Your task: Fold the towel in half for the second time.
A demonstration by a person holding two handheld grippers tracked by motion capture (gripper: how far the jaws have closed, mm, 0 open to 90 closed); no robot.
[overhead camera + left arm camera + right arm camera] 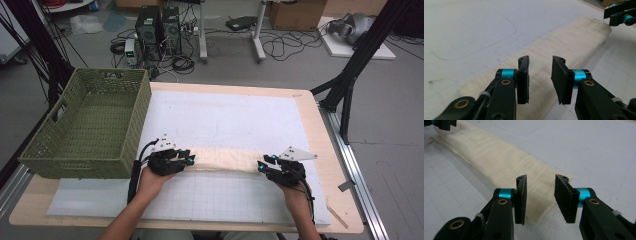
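A long, folded cream cloth point(225, 160) lies flat across the white gridded mat point(225, 120), running left to right. At its left end is my left gripper point(190, 159), held in a hand. In the left gripper view the left gripper point(540, 60) has its jaws apart just above the cloth point(574, 37), and nothing is pinched between the pads. At the cloth's right end my right gripper point(262, 164) points inward. Its own view shows the right gripper point(541, 178) open too, over the cloth's point(494, 157) end corner, with the pads off the fabric.
A green woven basket point(85, 125) stands on the table's left side, close behind the left hand. The wooden table edge point(330, 150) runs along the right of the mat. Beyond the table, computers, cables and black stand legs crowd the floor.
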